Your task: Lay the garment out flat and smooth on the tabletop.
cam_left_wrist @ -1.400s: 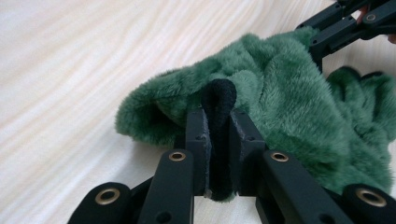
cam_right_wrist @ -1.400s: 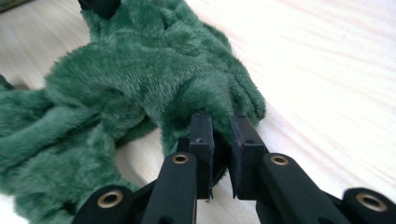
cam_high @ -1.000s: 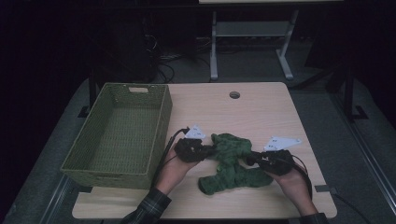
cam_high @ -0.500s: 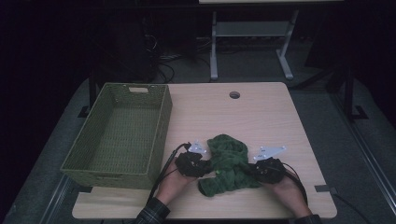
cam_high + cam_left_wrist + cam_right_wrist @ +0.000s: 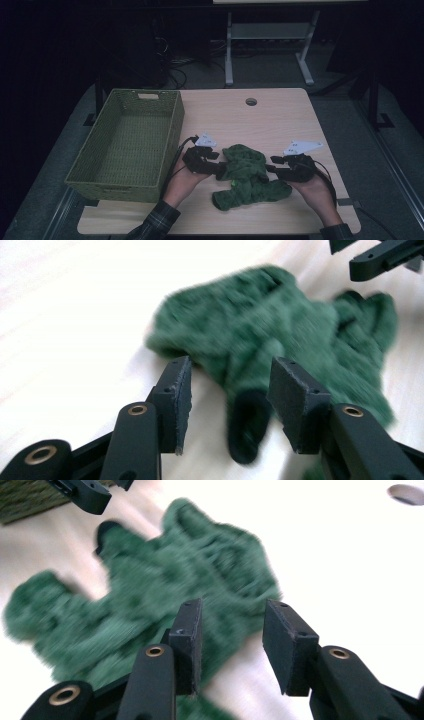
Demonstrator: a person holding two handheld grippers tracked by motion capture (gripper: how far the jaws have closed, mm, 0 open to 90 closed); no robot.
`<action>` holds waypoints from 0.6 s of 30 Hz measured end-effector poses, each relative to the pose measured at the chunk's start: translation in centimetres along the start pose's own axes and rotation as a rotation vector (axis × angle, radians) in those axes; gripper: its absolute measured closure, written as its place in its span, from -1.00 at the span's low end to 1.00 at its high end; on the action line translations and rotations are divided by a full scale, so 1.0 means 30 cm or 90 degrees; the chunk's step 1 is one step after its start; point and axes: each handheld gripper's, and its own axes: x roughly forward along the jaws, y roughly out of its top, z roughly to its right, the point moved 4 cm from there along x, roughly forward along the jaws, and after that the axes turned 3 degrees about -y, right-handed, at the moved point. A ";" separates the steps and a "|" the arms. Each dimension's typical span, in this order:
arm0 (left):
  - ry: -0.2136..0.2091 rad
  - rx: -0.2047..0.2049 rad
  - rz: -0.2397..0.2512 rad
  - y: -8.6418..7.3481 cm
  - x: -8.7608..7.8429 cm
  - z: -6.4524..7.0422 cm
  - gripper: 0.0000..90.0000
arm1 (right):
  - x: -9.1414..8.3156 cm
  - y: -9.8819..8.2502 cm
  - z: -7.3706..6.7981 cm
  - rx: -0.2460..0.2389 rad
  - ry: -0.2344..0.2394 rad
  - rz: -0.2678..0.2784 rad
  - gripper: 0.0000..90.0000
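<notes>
Fingers of both grippers have just been opening, parted beside green cloth (image 5: 248,175), gripping nothing.

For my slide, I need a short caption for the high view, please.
Two hand-held grippers, left and right, open on either side of a crumpled green cloth beside a green basket.

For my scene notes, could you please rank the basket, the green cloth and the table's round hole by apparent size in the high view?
1. Green woven basket, largest.
2. Crumpled green cloth.
3. Round hole, smallest.
</notes>
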 end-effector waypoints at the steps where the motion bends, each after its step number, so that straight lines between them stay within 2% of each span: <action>1: 0.002 -0.004 0.001 0.014 0.004 -0.012 0.13 | 0.007 0.011 0.012 0.005 -0.004 0.003 0.33; 4: 0.009 -0.014 0.008 0.049 0.020 -0.042 0.13 | 0.035 0.046 0.045 0.012 -0.007 0.003 0.34; 8: 0.018 -0.036 0.000 0.079 0.065 -0.085 0.11 | 0.083 0.088 0.081 0.020 -0.011 -0.006 0.35; 12: 0.018 -0.057 -0.019 0.073 0.112 -0.112 0.07 | 0.139 0.102 0.112 0.039 -0.016 -0.021 0.37; 15: 0.013 -0.057 -0.043 0.054 0.141 -0.120 0.03 | 0.181 0.094 0.124 0.053 -0.013 -0.039 0.37; 18: 0.014 -0.059 -0.055 0.038 0.161 -0.123 0.02 | 0.221 0.079 0.128 0.055 -0.006 -0.057 0.38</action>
